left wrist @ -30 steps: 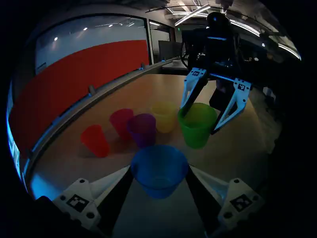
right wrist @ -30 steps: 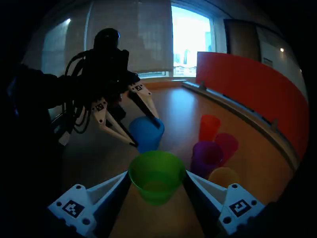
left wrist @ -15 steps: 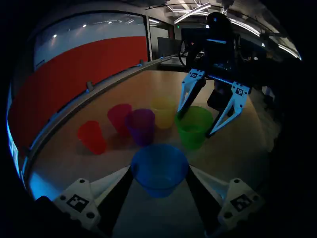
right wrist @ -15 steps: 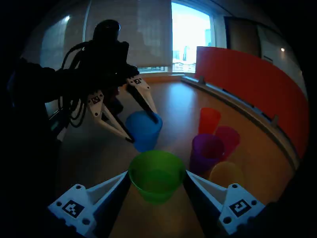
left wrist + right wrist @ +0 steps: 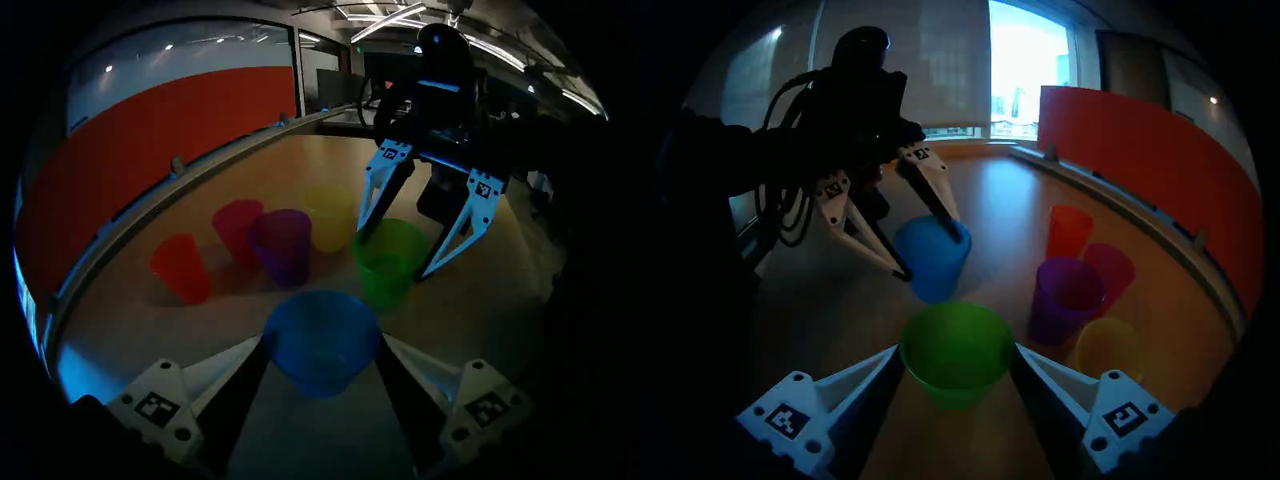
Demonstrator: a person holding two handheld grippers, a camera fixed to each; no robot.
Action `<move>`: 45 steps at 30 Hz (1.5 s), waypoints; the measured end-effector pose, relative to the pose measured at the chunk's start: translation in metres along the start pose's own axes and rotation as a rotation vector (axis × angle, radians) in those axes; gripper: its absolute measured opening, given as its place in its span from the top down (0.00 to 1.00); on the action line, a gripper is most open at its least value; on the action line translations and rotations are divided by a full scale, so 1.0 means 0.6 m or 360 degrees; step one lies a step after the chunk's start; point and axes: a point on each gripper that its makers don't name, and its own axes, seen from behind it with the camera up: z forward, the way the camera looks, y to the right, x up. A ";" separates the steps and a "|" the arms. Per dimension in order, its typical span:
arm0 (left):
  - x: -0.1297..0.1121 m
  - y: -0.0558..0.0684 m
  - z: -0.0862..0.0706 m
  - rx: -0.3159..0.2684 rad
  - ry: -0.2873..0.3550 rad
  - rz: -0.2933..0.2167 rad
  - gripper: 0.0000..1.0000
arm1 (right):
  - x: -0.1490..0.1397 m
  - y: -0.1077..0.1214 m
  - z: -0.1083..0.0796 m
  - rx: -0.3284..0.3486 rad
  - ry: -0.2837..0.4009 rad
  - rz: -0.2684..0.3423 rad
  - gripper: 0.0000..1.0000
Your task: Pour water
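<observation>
Wood table (image 5: 264, 168), dim light, red panel (image 5: 120, 152) along its far edge.

Change vs 1.0 s ago: in the left gripper view the green cup (image 5: 956, 360) sits a little lower and nearer the blue cup (image 5: 322, 352). In the right gripper view the blue cup looks larger and closer to the green rim. The four loose cups have drifted up-frame in both views. My grip on both cups is unchanged.

Jaws: my left gripper (image 5: 322, 340) is clamped on the blue cup, one finger on each side of its wall, rim facing up. My right gripper (image 5: 956, 350) is clamped on the green cup in the same way. Both cups are roughly upright and close together but not touching. I cannot tell whether either bottom rests on the table.

Loose cups stand beyond my held pair: red cup (image 5: 182, 268) apart at the panel end, then pink cup (image 5: 238, 232), purple cup (image 5: 282, 244) overlapping it, and yellow cup (image 5: 330, 216) just beside the green cup.
</observation>
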 end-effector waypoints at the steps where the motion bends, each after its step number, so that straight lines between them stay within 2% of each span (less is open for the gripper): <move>1: -0.002 0.000 0.001 0.0000 -0.0005 0.0001 0.12 | 0.000 0.000 0.001 -0.0001 0.0000 -0.0002 0.08; 18: -0.029 0.003 0.011 -0.0018 -0.0062 0.0000 0.12 | 0.004 0.003 0.009 -0.0010 -0.0003 -0.0022 0.08; 27: -0.050 0.002 0.015 -0.0023 -0.0126 0.0005 0.11 | 0.002 0.006 0.014 -0.0019 -0.0013 -0.0018 0.08; 29: -0.053 -0.003 0.014 -0.0015 -0.0140 0.0002 0.04 | 0.001 0.005 0.015 -0.0020 -0.0015 -0.0018 0.08; 33: -0.060 -0.008 0.010 -0.0003 -0.0162 -0.0002 0.01 | -0.001 0.007 0.014 -0.0020 -0.0012 -0.0013 0.08; 45: -0.063 -0.001 -0.010 0.0004 -0.0180 0.0017 0.01 | -0.010 0.007 0.009 -0.0027 -0.0005 -0.0015 0.06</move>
